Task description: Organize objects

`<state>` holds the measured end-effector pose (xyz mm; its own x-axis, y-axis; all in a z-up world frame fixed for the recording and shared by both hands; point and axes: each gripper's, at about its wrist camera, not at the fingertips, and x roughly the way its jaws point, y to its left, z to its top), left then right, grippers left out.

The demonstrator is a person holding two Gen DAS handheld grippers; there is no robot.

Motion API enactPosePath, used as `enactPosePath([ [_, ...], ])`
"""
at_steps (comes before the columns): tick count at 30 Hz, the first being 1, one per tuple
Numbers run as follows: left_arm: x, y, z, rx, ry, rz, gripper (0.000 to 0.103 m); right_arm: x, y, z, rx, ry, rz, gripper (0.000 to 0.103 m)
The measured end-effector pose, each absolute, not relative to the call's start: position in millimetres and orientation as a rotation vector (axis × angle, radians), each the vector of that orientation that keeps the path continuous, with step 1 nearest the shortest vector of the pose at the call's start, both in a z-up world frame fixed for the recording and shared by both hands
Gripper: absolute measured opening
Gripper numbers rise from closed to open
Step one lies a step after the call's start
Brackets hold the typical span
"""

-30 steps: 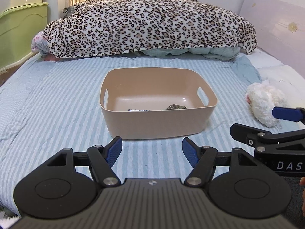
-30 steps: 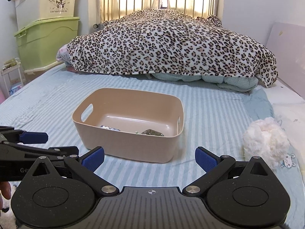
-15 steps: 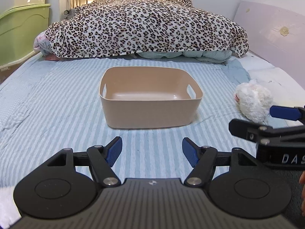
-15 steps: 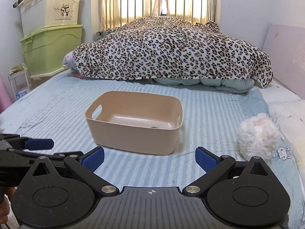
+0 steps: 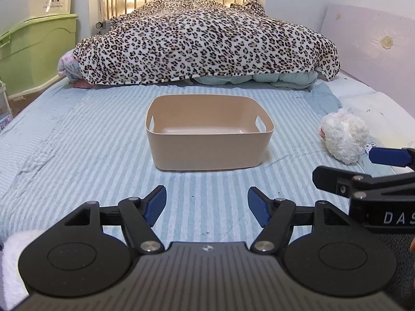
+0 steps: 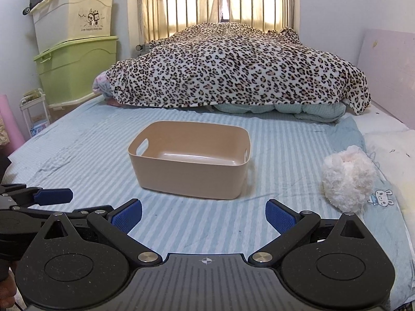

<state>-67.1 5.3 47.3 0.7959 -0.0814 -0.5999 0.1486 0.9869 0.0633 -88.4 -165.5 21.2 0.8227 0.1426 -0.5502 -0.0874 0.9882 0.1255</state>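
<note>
**Both hand-held grippers empty; one plush item outside the bin**

Nearest the viewer, the left hand-held gripper [image 5: 207, 205] is seen with its blue-padded fingers spread apart and nothing between them. The right hand-held gripper [image 6: 203, 215] is likewise spread wide and empty. Both are held low over the striped bed sheet [image 6: 103, 160], short of the beige bin [image 6: 190, 176] and well apart from it. A white fluffy patch [image 5: 11, 259] is noted at the lower left edge of the left wrist view; its nature cannot be told.

The beige bin, taken as the landmark, sits upright on the sheet ahead of both hand-held grippers. From this low angle only the far part of its floor is seen, and that part looks bare; the near part of the floor is hidden by the front wall, so its contents cannot be confirmed.

To the right of the bin, near it but not touching, a white plush toy [image 6: 348, 178] lies on the sheet. It is judged to be the item left to be placed, so the task is recorded as unfinished.

Behind the bin, a leopard-print blanket [image 6: 233, 70] is heaped over bedding. Further back and left of the bin, stacked storage boxes [image 6: 75, 49] are noted.
</note>
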Motion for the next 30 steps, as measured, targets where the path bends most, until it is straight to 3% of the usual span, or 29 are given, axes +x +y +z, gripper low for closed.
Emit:
enactPosePath([
  [30, -81.0, 4.1, 48.2, 0.117, 0.656, -0.114, 0.07, -106.5, -165.3, 20.5, 0.066, 0.618, 0.11, 0.103],
])
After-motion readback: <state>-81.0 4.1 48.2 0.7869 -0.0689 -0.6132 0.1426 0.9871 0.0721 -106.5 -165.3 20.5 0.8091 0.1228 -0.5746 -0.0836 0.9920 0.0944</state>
